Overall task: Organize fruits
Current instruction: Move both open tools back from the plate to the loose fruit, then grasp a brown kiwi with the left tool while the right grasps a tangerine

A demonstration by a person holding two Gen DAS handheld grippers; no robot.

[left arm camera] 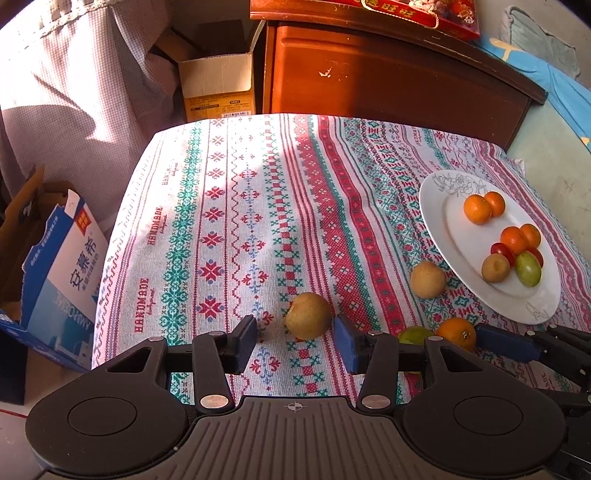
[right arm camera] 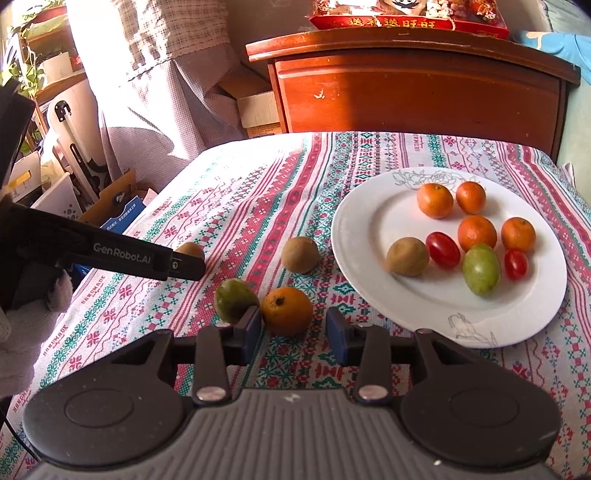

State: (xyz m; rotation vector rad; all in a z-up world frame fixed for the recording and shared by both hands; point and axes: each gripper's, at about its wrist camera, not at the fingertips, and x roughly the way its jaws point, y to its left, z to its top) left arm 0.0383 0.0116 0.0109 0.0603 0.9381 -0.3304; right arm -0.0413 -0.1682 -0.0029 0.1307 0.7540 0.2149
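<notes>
Fruit between both my grippers, neither gripped.
My left gripper stands apart around a brown fruit, pads not pressing; my right gripper is apart too, orange between its pads, green fruit beside. Farther off, another brown fruit lies near the plate of fruit.

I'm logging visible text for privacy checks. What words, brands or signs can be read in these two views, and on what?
"GenRobot.AI": on the side of the left claw.
"HANDMADE": printed repeatedly on the tablecloth.
"安慕希": on the blue and white carton beside the table.
"旺旺": on the red gift box atop the wooden cabinet; its other characters are unclear.
Label on the cardboard box: too small to read.
</notes>
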